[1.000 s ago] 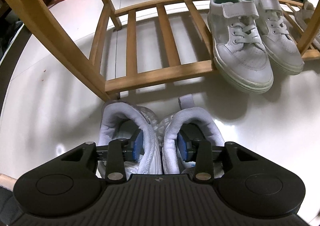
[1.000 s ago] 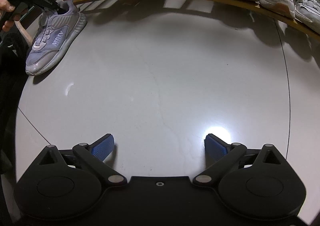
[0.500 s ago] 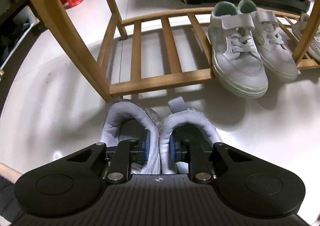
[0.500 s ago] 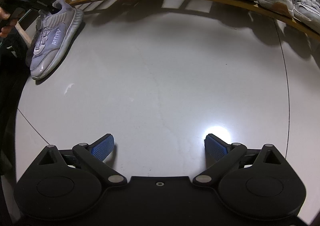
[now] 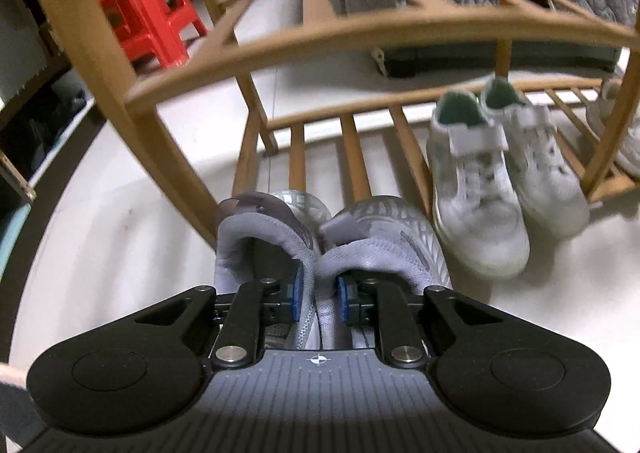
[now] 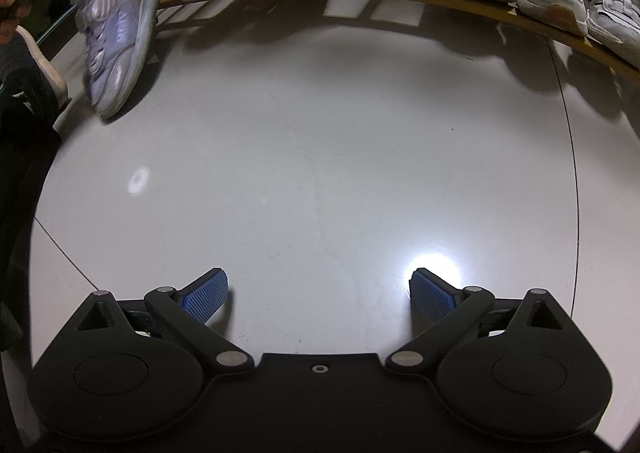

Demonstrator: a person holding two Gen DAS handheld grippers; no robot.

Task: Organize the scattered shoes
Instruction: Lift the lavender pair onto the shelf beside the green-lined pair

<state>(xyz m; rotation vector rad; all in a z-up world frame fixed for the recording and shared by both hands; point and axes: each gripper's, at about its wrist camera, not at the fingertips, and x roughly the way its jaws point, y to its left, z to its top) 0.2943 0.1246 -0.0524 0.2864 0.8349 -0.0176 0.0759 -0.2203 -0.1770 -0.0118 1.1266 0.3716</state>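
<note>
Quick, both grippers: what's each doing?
Left gripper: shut on the grey sneakers, pinching their inner collars together.
Right gripper: open, holding nothing.

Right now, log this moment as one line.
left gripper: shut on grey shoes | right gripper: open, empty | rack: ahead

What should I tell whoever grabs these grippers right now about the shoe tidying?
Left gripper: shut on the grey sneaker pair, fingers pinching the two inner collars together; pair is off the floor in front of the wooden rack.
Right gripper: open, empty, over bare floor.
Done: white strap sneakers and other pairs sit on the bottom shelf.
Left: set the grey pair in the free slot beside them.
</note>
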